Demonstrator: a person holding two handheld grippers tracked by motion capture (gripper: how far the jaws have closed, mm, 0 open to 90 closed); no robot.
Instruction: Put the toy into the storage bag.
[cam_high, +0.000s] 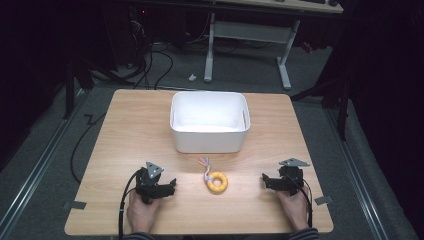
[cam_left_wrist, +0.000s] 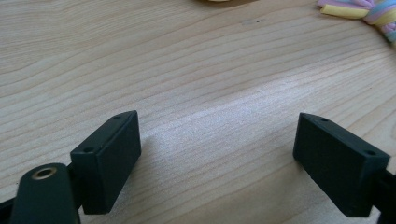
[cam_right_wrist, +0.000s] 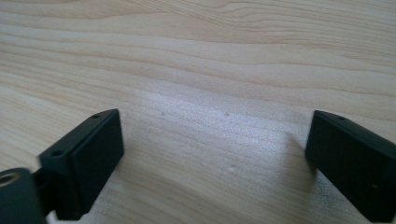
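Observation:
A yellow ring toy (cam_high: 217, 182) with a pastel braided tail (cam_high: 204, 163) lies on the wooden table (cam_high: 130, 130), in front of a white bin (cam_high: 209, 121). My left gripper (cam_high: 172, 186) rests low at the toy's left, held in a hand and pointing toward it. In the left gripper view its jaws stand wide apart over bare wood (cam_left_wrist: 219, 140), with the braided tail (cam_left_wrist: 364, 10) at the top right. My right gripper (cam_high: 264, 180) sits at the toy's right, aimed at it. Its jaws are apart over bare wood (cam_right_wrist: 215, 144), nothing between them.
The white bin is empty and stands at the table's middle back. Tape marks (cam_high: 74, 204) sit at the table's front corners. Beyond the table are a desk frame (cam_high: 247, 45) and cables (cam_high: 150, 65) on the floor.

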